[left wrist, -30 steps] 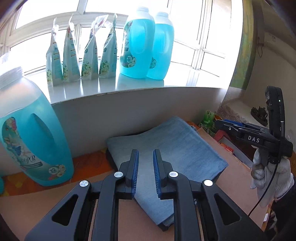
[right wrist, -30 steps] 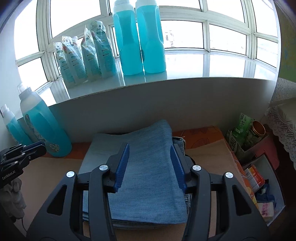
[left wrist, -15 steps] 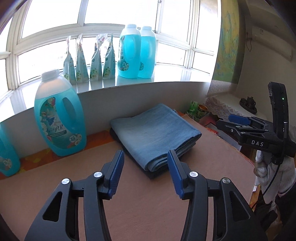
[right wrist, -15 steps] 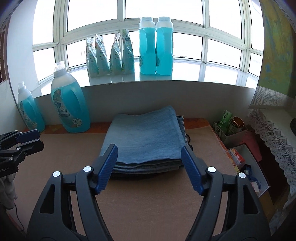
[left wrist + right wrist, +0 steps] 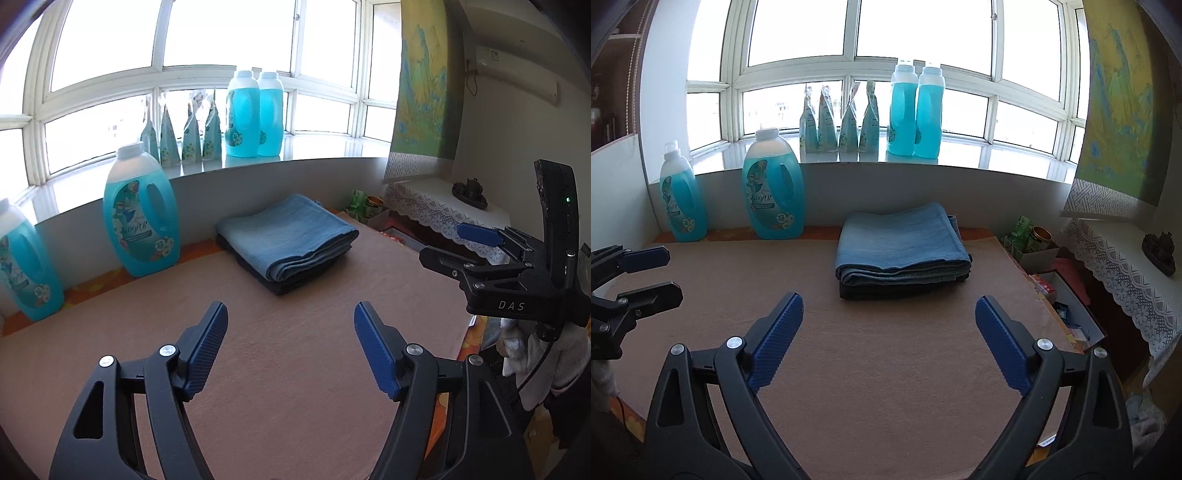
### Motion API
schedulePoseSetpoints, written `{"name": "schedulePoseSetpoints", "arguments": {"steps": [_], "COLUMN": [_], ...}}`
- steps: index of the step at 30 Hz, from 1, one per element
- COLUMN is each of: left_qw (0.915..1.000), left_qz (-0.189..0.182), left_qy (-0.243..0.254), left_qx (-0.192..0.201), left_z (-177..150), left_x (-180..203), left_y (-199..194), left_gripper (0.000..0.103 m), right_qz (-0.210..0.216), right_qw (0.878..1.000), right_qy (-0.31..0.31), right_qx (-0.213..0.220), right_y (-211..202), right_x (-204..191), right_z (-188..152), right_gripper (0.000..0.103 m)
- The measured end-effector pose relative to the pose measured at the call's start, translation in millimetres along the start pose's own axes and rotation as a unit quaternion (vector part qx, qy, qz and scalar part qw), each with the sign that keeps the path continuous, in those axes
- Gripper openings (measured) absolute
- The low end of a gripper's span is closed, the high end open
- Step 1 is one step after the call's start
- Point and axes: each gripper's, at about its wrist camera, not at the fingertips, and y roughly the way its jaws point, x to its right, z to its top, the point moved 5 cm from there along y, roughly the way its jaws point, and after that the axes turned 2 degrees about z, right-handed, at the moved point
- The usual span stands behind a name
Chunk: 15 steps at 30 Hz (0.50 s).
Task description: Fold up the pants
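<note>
Nearest, the left gripper (image 5: 290, 343) hangs over bare table with its jaws well spread and nothing between them, having just been opening; the right gripper (image 5: 888, 334) stands wider still, also just opened and empty. Both point down at a slant toward the pants (image 5: 903, 242), which lie folded into a neat blue rectangle on top of a darker folded garment (image 5: 905, 290), well apart from either gripper, near the far edge of the table (image 5: 886, 387). The fold looks done, so the step in hand is, by my reading, a clean withdrawal: keep both jaws wide and clear of the cloth so no edge is snagged or the stack nudged askew. The table is covered with a plain brown felt-like mat, which should hold fabric without slipping. Behind the stack, two blue detergent bottles (image 5: 774, 184) stand against the low wall; further back, on the sill (image 5: 997, 155), stand four pouches (image 5: 838, 122) and two more bottles, with a bright bay window behind. To the right are boxes of clutter and a lace-draped shelf (image 5: 1123, 258).
</note>
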Motion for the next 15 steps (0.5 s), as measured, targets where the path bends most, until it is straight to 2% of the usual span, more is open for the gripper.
{"name": "schedulePoseSetpoints", "arguments": {"steps": [4, 10, 15], "left_qw": [0.9998, 0.999, 0.9976], "left_qz": [0.02, 0.044, 0.059], "left_qy": [-0.006, -0.004, -0.034], "left_qx": [-0.004, -0.005, -0.01], "left_z": [-20, -47, -67], "left_x": [2, 1, -10], "left_y": [-17, -31, -40], "left_gripper": [0.081, 0.081, 0.081], "right_qz": [-0.008, -0.006, -0.013], "right_qw": [1.0, 1.0, 1.0], "right_qy": [-0.004, 0.0, 0.005], "right_qx": [0.015, 0.021, 0.028], "right_y": [-20, -32, -36], "right_x": [-14, -28, -37], "right_z": [-13, -31, -45], "right_gripper": [0.103, 0.103, 0.103]}}
